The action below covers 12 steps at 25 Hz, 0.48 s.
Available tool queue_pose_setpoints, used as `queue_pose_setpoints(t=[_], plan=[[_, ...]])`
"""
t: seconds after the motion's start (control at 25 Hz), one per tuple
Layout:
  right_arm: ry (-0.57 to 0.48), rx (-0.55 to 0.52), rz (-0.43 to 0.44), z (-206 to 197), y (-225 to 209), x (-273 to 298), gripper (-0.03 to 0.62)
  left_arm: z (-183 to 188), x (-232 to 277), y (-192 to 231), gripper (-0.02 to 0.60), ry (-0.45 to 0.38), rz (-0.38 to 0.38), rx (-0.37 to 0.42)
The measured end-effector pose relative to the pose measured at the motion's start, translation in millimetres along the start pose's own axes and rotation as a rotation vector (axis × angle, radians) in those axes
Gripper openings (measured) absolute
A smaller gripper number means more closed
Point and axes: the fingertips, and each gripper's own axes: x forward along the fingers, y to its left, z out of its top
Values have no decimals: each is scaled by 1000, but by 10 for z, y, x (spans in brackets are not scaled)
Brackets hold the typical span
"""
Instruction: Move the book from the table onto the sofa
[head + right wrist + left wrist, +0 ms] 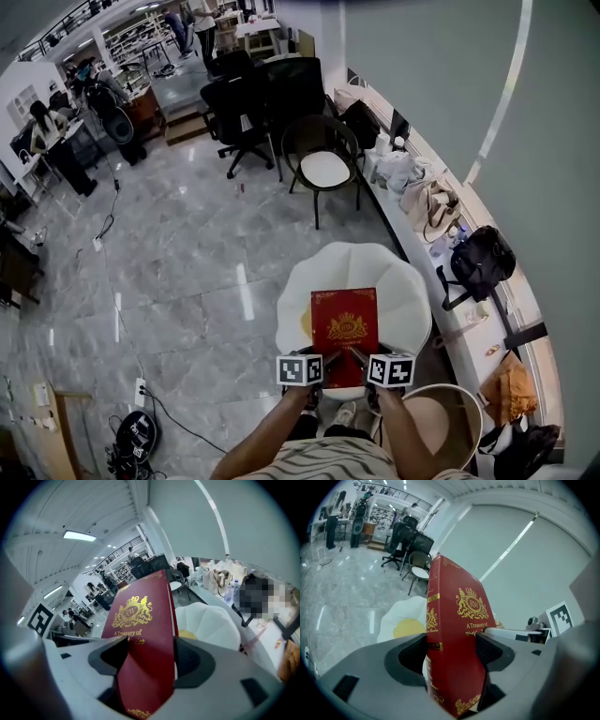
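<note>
The white, petal-shaped sofa (pixel 394 281) with its yellow middle lay directly ahead of the person and below the load, so the spot for putting the load down was forward and down from both hands. In the left gripper view its seat (pixel 401 620) showed beyond and beneath the raised cover, and the right gripper view showed the same seat (pixel 211 620) to the far side of it.

The red book (pixel 345 323) hung over that seat, cover up, its long axis running straight away from the person. Whether its far edge touched the cushion could not be told; from the 2 gripper views it looked lifted clear.

The 2 grippers shared the near short edge, so neither hand was nearer. The left gripper (pixel 322 360) pinched the corner by the spine, its jaws pressed on the cover and the back (pixel 452 651). The right gripper (pixel 360 360) pinched the opposite near corner the same way (pixel 147 656). Most of the book therefore reached out unsupported ahead of both grips.
</note>
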Motion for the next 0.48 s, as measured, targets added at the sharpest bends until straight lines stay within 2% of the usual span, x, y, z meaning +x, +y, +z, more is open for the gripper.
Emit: queue_pose_setpoints(t=[0.24,0.48], plan=[[2,19,-16,42,15,260,314,99,115,223,332,16,-10,-6],[27,57,-40,-80,-104,531,314,42,344,438,331,61,-16,-23]])
